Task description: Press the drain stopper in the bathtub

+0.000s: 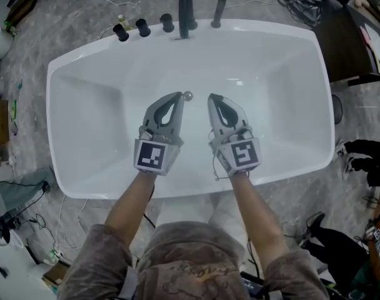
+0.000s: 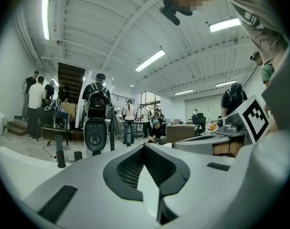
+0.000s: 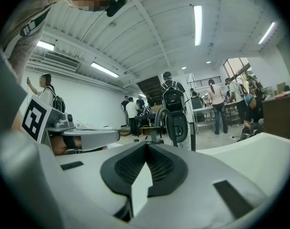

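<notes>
Drain stopper [image 1: 187,95]: small round chrome button, shiny, set in the floor of the white bathtub [image 1: 74,74], just above frame centre in the head view. Left gripper [image 1: 177,97]: jaws closed tip to tip with nothing between them; tips just left of the stopper, contact not discernible. Right gripper [image 1: 212,98]: jaws likewise pressed together and empty; tips near the stopper's right side, apart from it. Black tap knobs [image 1: 142,27] and spout [image 1: 185,11]: row on the tub's rim, upper centre. Floor [image 1: 46,17]: grey, marbled.
</notes>
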### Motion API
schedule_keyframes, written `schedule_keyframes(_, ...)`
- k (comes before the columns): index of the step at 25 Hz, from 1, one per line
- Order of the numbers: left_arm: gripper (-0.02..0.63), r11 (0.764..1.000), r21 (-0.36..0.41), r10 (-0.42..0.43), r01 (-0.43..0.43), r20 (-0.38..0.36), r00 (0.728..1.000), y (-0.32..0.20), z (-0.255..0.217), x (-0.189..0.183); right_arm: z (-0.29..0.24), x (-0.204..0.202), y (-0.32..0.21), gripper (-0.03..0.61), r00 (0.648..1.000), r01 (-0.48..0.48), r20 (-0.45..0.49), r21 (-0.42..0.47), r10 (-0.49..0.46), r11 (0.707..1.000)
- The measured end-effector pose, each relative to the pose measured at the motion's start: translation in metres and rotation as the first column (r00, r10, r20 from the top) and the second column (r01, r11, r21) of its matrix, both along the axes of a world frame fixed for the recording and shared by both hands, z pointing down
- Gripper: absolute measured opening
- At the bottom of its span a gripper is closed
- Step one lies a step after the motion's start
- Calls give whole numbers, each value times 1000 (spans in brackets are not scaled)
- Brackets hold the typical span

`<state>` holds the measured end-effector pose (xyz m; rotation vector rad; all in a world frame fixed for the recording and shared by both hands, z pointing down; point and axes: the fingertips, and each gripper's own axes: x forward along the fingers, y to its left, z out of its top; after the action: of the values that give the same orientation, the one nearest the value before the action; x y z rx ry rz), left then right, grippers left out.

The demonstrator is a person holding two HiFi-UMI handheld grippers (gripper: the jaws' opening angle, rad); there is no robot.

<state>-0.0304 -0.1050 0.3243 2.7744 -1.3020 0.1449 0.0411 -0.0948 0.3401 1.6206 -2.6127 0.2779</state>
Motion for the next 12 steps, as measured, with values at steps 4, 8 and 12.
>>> schedule_keyframes(4,5,1000,4,-5,5,6,1000,-6,23,3,28,4,-6,-3,1000,3,5,0,-3,1000)
schedule_keyframes(8,5,1000,8,-1,1,16,1000,-10,43,4,50,3,-10,-3,1000,13,11,-4,-13,1000)
schedule_keyframes(12,5,1000,14,2,-2,29,1000,-15,66,7,73,1,-13,-3,999,34,14,-3,-34,999)
